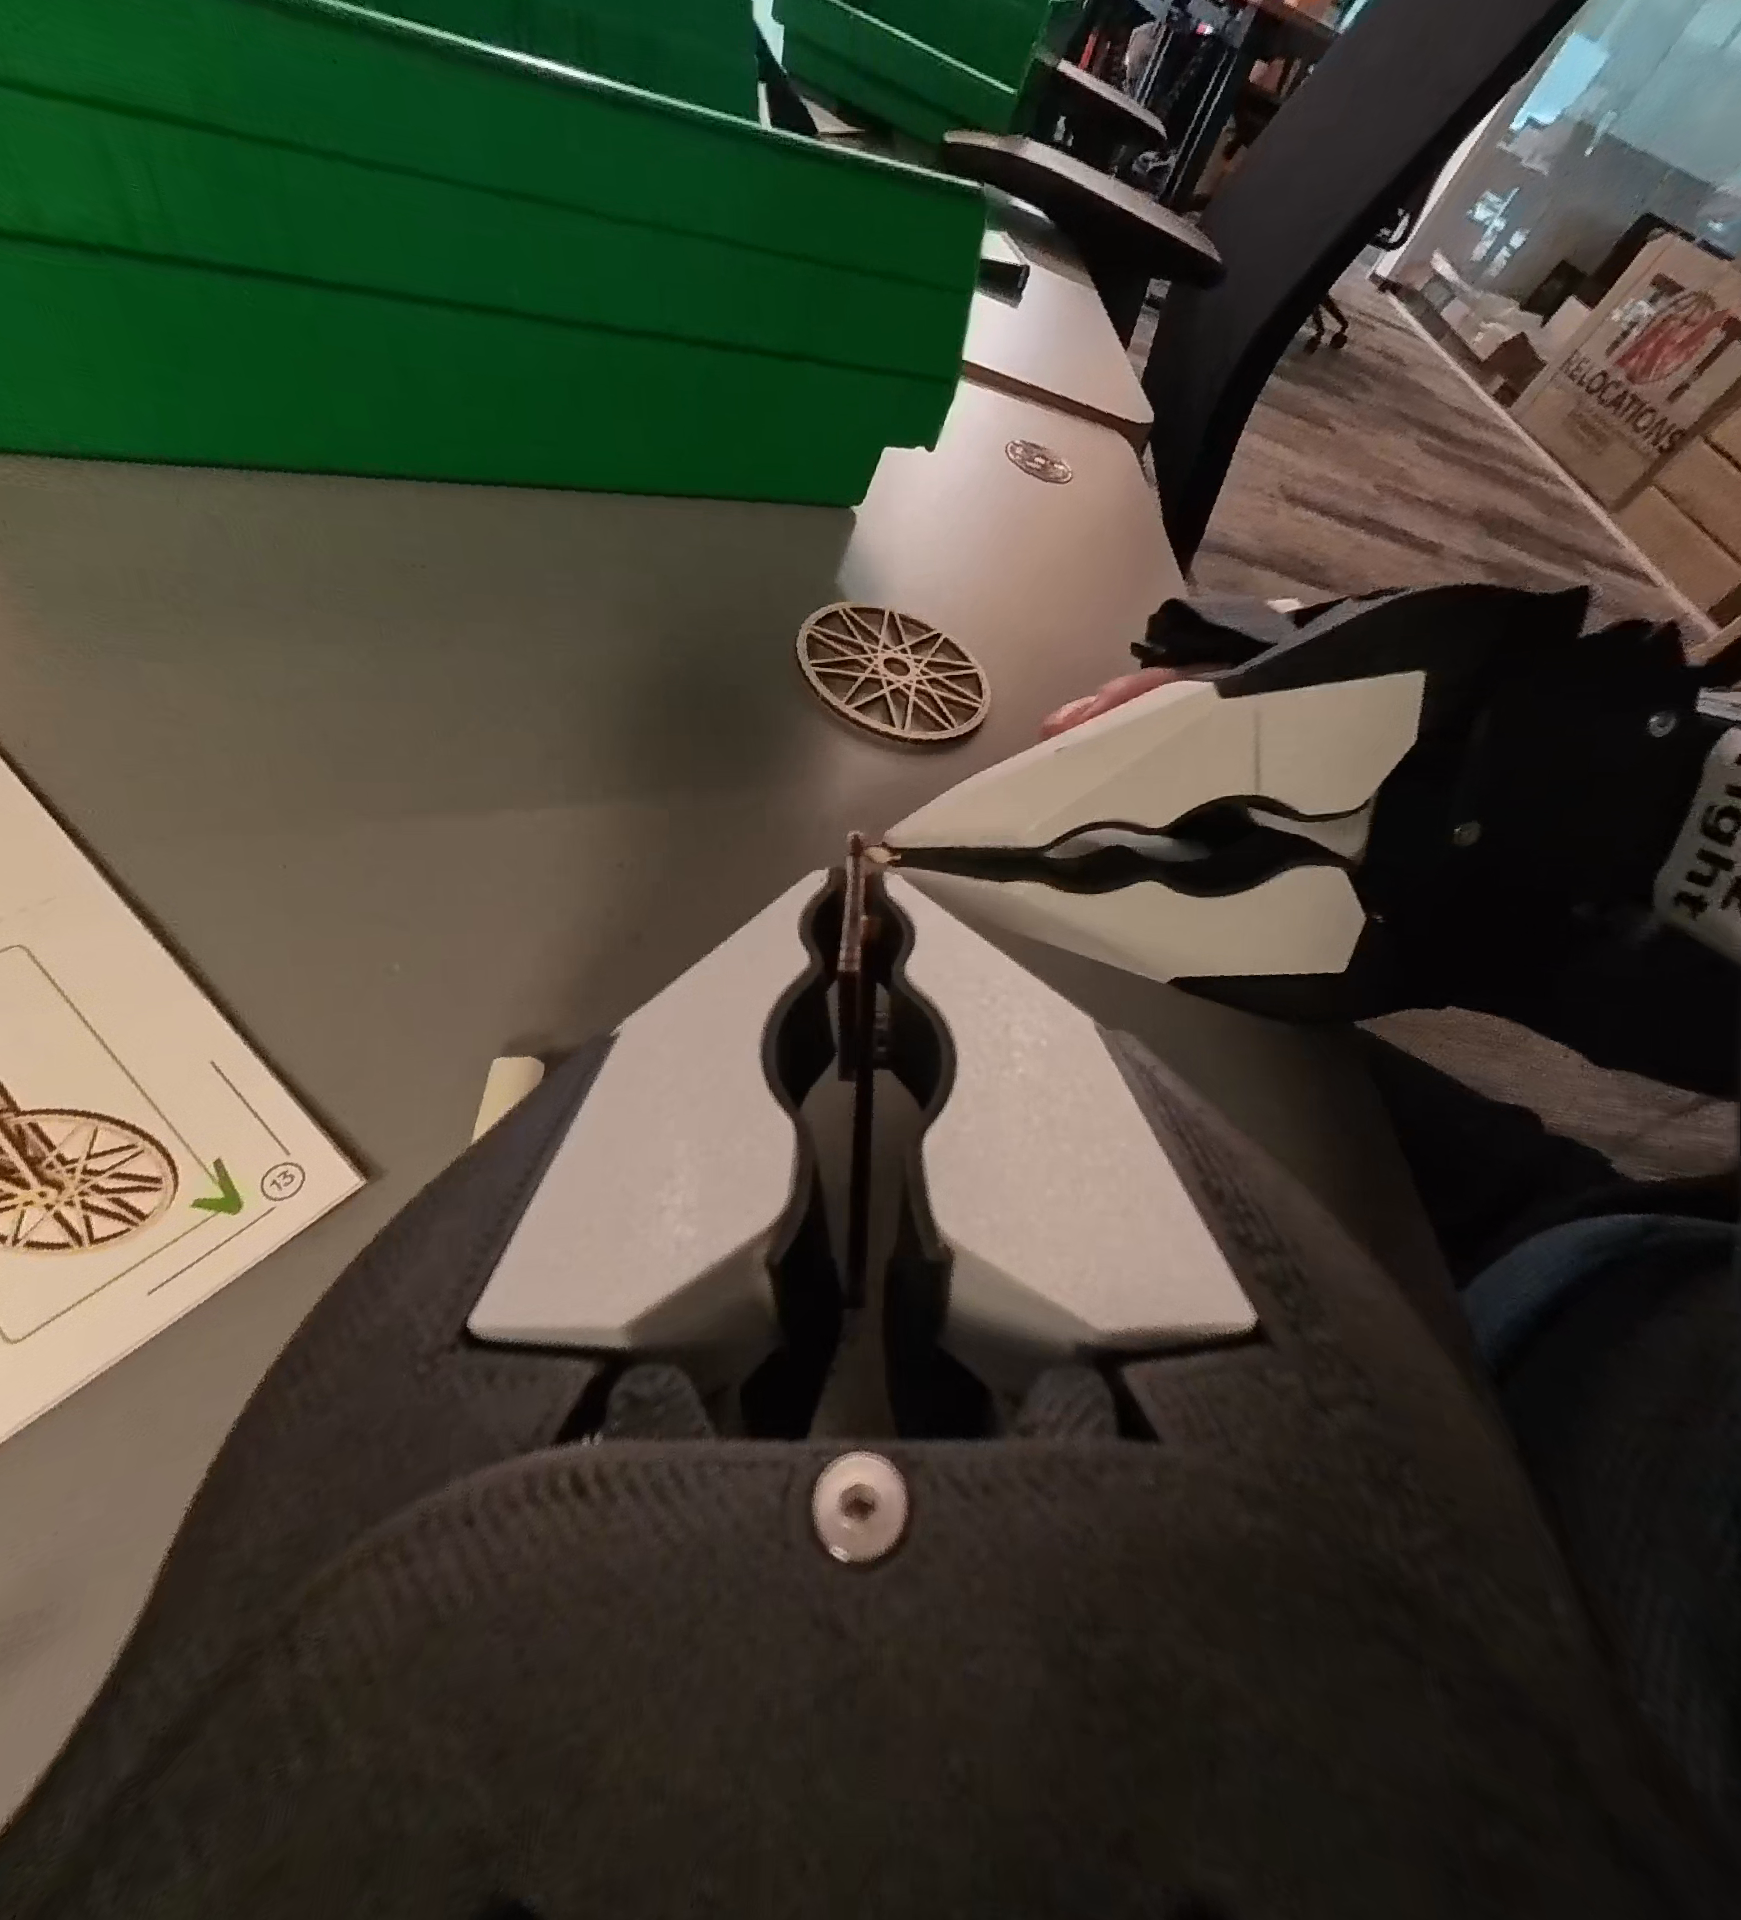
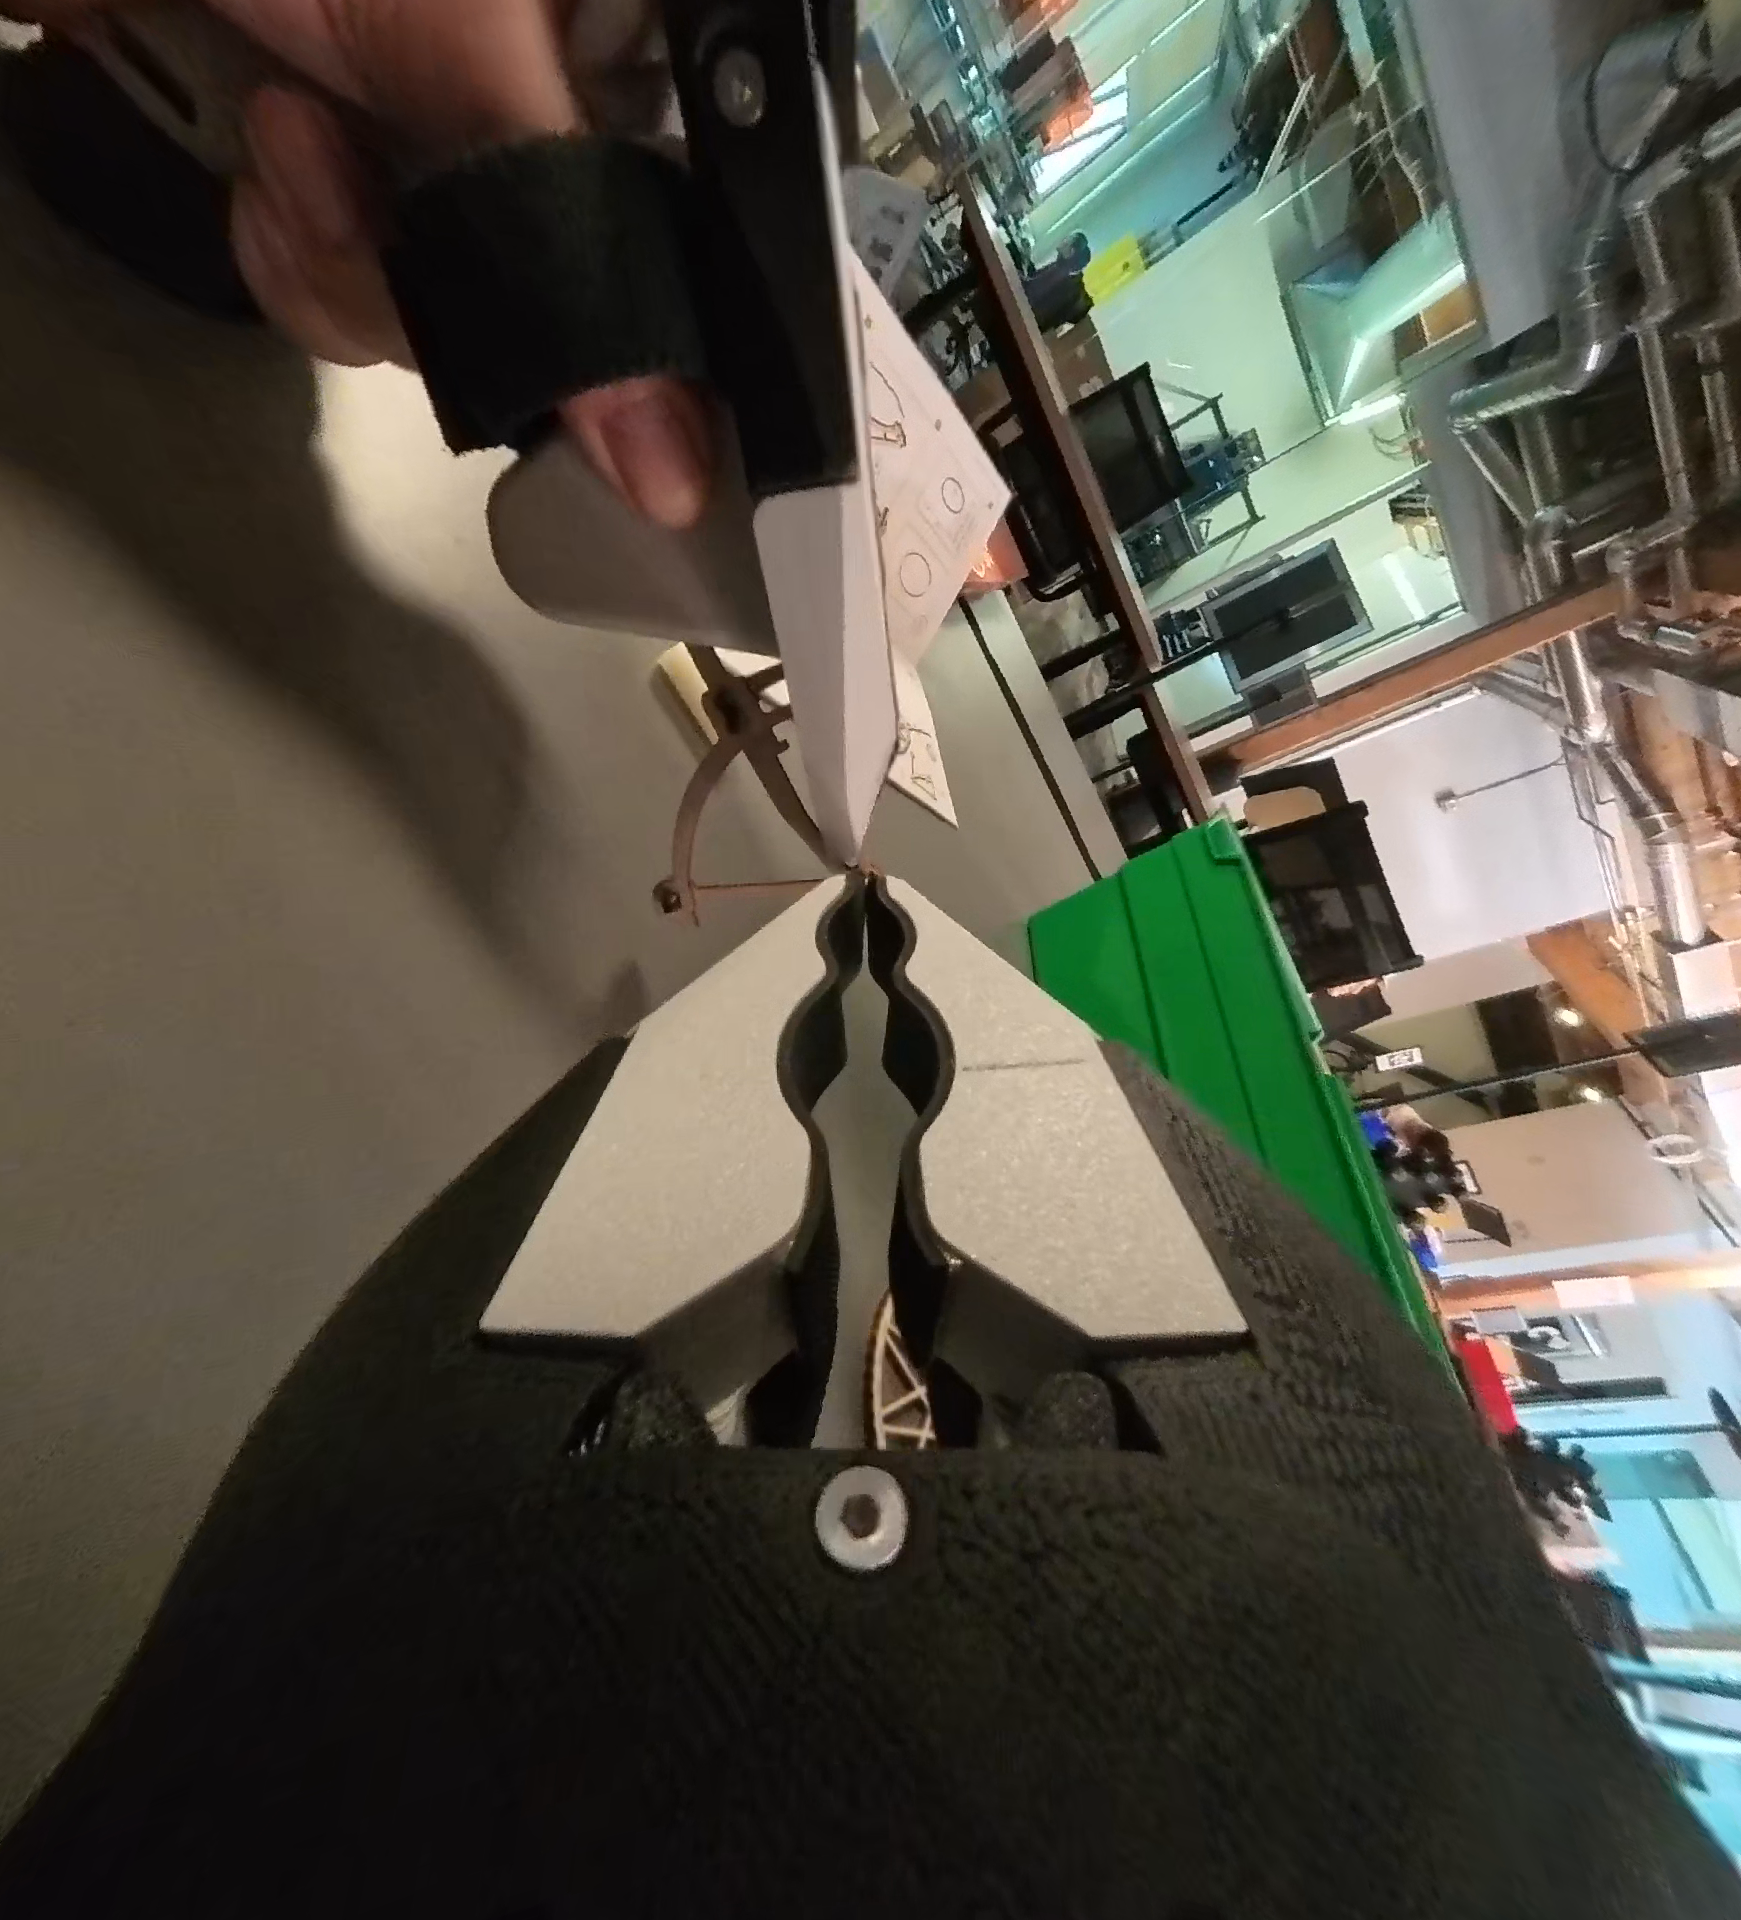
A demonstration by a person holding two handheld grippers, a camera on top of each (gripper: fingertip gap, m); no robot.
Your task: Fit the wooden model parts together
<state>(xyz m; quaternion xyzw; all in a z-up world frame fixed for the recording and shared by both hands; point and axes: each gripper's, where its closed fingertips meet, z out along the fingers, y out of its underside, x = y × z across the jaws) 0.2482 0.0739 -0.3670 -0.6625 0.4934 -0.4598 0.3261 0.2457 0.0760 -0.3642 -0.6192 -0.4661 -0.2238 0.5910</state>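
My left gripper (image 1: 861,883) is shut on a thin wooden frame part (image 1: 855,966), seen edge-on between its fingers. In the right wrist view this part (image 2: 700,821) shows as a curved arc with thin struts hanging from the left gripper's (image 2: 845,847) tips above the grey table. My right gripper (image 2: 864,883) is shut on a small wooden pin (image 2: 871,881) at its tips. In the left wrist view the right gripper (image 1: 897,854) comes in from the right and its pin (image 1: 881,855) touches the top of the frame part. A wooden spoked wheel (image 1: 892,673) lies flat on the table beyond.
An instruction sheet (image 1: 66,1091) lies on the table at the left. Stacked green bins (image 1: 430,260) stand along the back. A black chair (image 1: 1261,312) stands off the table's right edge. A person's hand (image 2: 430,208) holds the left gripper. Left and right tips are no more than a few centimetres apart. The wooden spoked wheel (image 1: 892,673) is about equally far from each gripper, around 12 cm.
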